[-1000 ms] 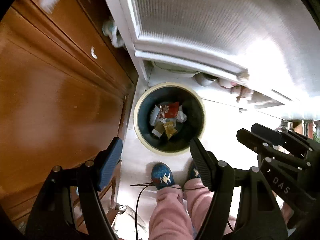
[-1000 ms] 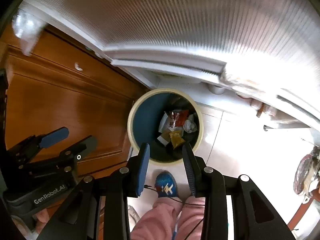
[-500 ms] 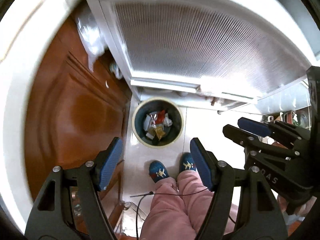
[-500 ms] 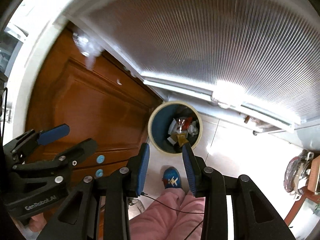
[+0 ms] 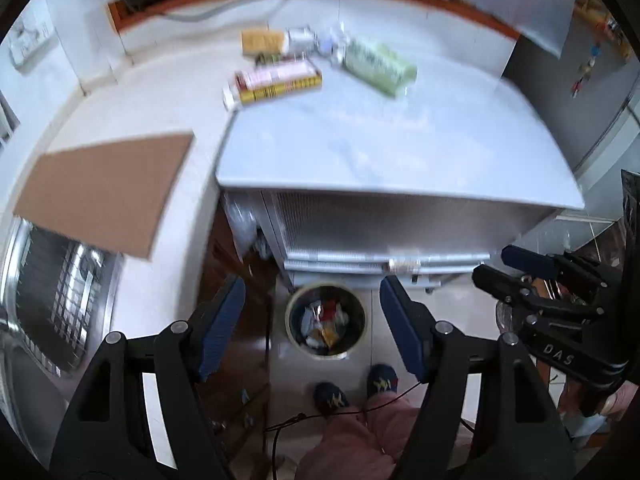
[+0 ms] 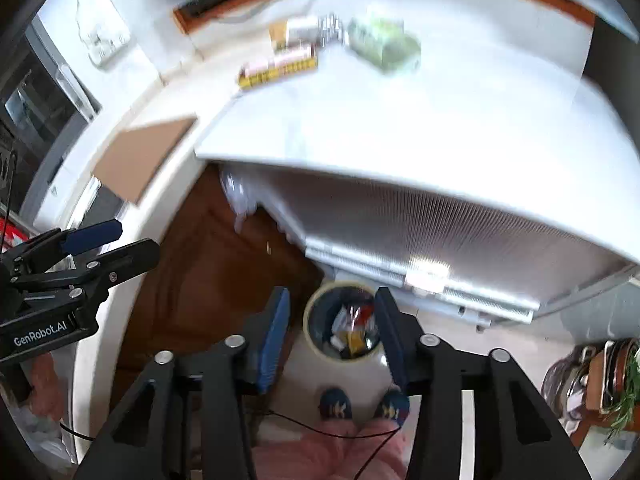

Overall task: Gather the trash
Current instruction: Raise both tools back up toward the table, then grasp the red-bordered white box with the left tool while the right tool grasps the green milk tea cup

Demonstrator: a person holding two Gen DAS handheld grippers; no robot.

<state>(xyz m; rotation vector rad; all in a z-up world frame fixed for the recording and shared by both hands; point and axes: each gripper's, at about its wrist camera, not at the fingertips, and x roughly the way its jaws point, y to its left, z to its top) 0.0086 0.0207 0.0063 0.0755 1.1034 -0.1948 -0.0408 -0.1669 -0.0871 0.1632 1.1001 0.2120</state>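
Within the last second both cameras had pulled up and away from the trash bin [image 5: 326,322]: a second earlier the bin filled the middle of each view, and now it sat small on the floor below, between the fingers, with crumpled wrappers already inside it. The counter [image 5: 420,152] had come into view above it, which suggests a drop into the bin was over and the person was lifting back toward the surface to look for more rubbish.

On the far side of the counter lay a yellow-and-pink box [image 5: 276,82], a green packet [image 5: 378,65] just right of it, and a few smaller packages behind them, too blurred to name. Whether any of these counted as trash could not be told. A flat piece of brown cardboard [image 5: 108,188] lay on the white worktop to the left, beside a metal sink rack [image 5: 60,292].

The left tool [image 5: 312,328] was held high, pointing steeply down, its blue-padded fingers spread wide with nothing between them. The right tool [image 6: 328,332] hung alongside at the same steep angle, its fingers also apart, though more narrowly, and empty. Each tool showed at the edge of the other's view, so they were near one another. The person's slippers [image 6: 362,404] stood just near of the bin.
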